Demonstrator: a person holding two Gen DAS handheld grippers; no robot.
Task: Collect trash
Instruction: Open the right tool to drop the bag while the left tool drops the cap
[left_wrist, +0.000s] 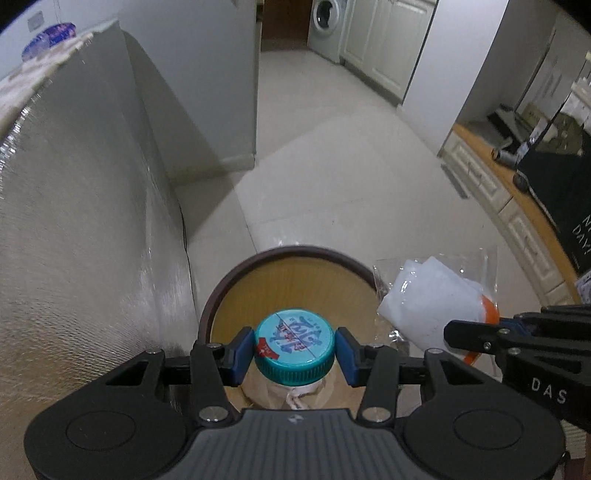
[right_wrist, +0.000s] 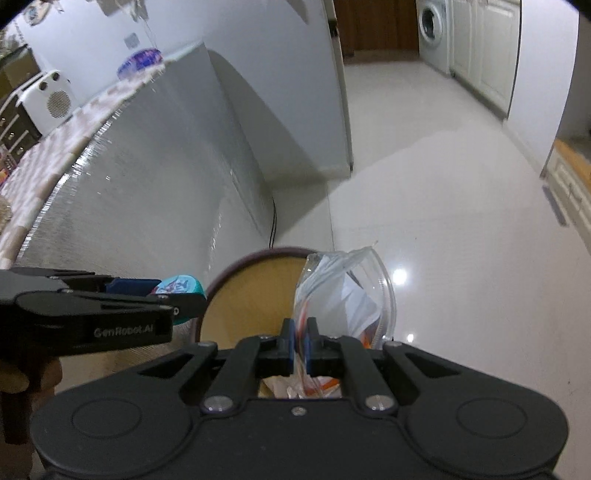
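Left wrist view. Left gripper (left_wrist: 294, 353) clamped on the teal cap (left_wrist: 294, 344) of a clear bottle (left_wrist: 295, 387), blue pads pressed to either side of the cap. Bottle hanging directly above the open mouth of the round bin (left_wrist: 295, 254), dark rim, tan lining. Right gripper (left_wrist: 448, 332) entering from the right edge, holding a clear plastic bag (left_wrist: 432, 299) of white and orange waste over the bin's right rim. Judged step: delivery, both loads poised for drop. Next move calls for release over the opening; bottle centred, bag partly outside the rim, so a shift inward advisable first.

Right wrist view. Right gripper (right_wrist: 300, 347) pinched tight on the bag (right_wrist: 343, 295), film gathered between the pads. Bin (right_wrist: 255, 295) ahead and below. Left gripper (right_wrist: 173, 299) with cap (right_wrist: 181, 286) at the left, just short of the rim. Silver foil-faced panel (right_wrist: 147, 192) standing close beside the bin on the left; cable (right_wrist: 272, 225) trailing behind it. Washing machine (right_wrist: 432, 26) well apart. No obstruction over the opening.
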